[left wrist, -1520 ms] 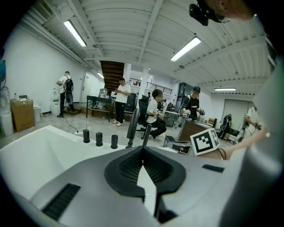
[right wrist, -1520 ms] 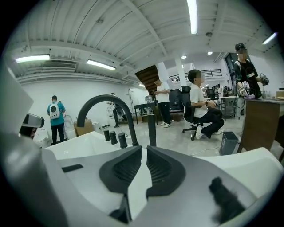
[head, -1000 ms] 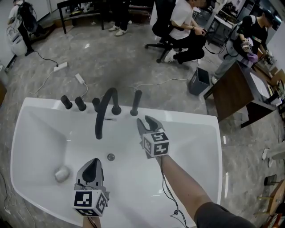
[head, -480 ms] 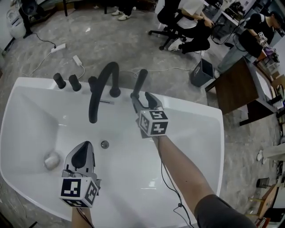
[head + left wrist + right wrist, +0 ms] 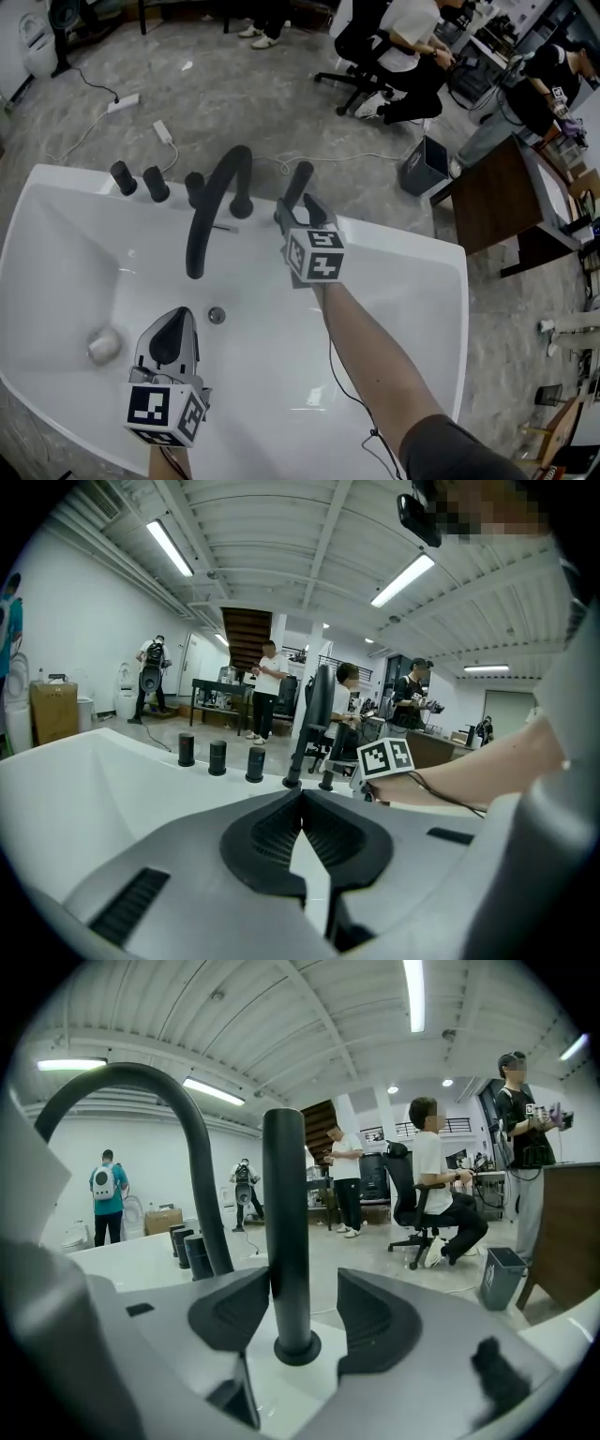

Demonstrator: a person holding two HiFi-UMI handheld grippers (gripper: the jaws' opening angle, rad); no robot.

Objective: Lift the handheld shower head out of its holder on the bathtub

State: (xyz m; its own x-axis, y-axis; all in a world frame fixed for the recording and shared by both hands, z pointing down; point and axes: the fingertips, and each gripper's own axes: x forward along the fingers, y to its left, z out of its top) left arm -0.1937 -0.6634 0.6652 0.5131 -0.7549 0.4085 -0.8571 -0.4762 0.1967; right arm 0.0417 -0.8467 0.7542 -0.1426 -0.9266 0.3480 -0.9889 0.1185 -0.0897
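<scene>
The right gripper [image 5: 297,206] stands with its jaws wide apart, and they have just been opening. The black, upright handheld shower head [image 5: 286,1222] stands between them, still seated in its round holder [image 5: 297,1347] on the far rim of the white bathtub [image 5: 412,253]. In the right gripper view the handle sits close against the left jaw, with a clear gap to the right jaw. Nothing clamps it, and whether the left pad touches it cannot be told.

The left gripper [image 5: 301,797] has its jaws together with nothing between them. It hovers over the near part of the tub, well apart from the right gripper.

Just left of the shower head the tall arched spout [image 5: 220,187] curves out over the basin. Left of that, three short black knobs [image 5: 156,183] stand in a row on the rim. The drain [image 5: 217,316] lies on the tub floor beside the left gripper, and a pale round object [image 5: 103,345] lies further left.

Beyond the tub, on the grey floor, a seated person [image 5: 403,56] and a dark bin [image 5: 424,164] are far off to the right.
</scene>
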